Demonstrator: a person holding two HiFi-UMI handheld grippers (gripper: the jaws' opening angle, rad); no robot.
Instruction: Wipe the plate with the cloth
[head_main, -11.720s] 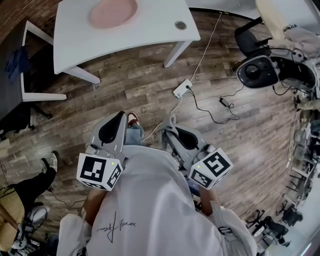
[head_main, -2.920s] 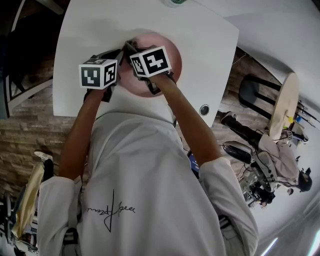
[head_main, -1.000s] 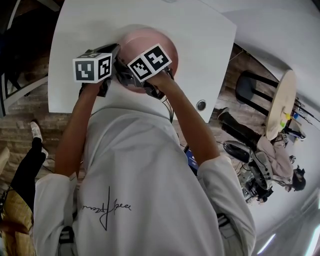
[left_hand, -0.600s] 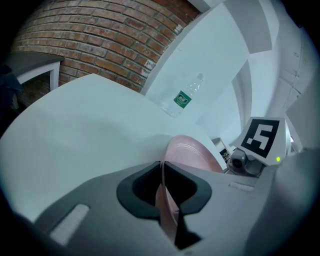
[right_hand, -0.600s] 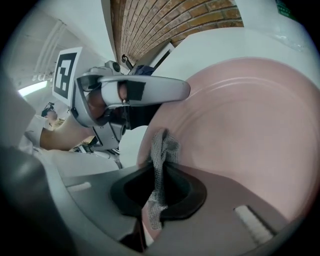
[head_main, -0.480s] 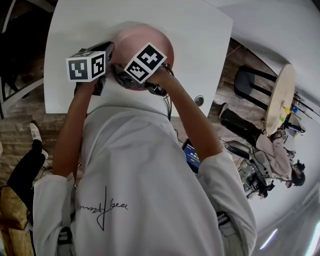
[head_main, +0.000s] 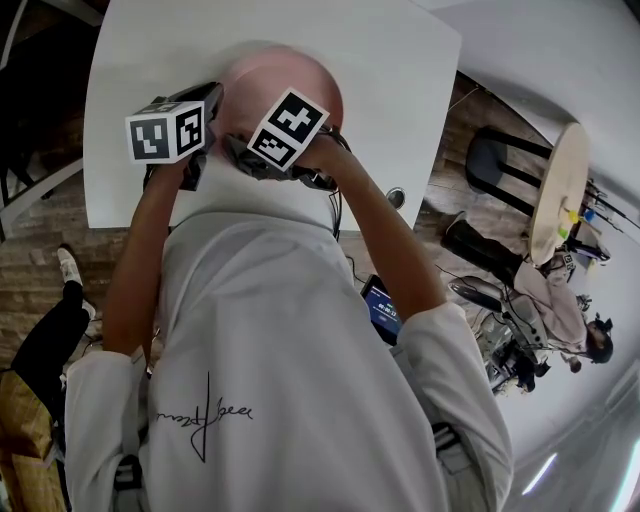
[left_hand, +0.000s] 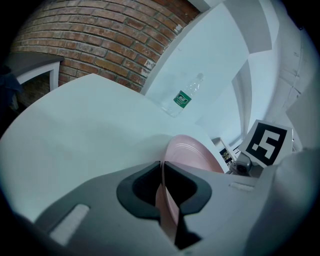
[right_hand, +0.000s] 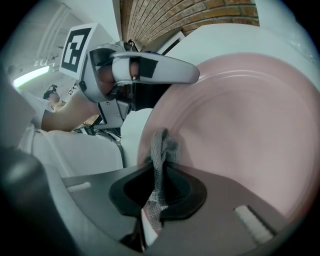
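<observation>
While the left gripper (left_hand: 162, 170) clamps the pink plate (head_main: 300, 72) by its rim, upper centre of the head view, we judge wiping under way: the right gripper (right_hand: 159, 172), pinching the cloth (right_hand: 162, 145) against the plate's lower-left edge, should next sweep across its face.

A clear plastic bottle (left_hand: 182, 97) with a green label lies on its side near the far edge of the white table (head_main: 400, 60). A round grommet (head_main: 397, 197) sits by the table's near right corner. Beyond that edge, a black stool (head_main: 497, 160) and a round wooden table (head_main: 560, 190) stand on the plank floor (head_main: 40, 250).
</observation>
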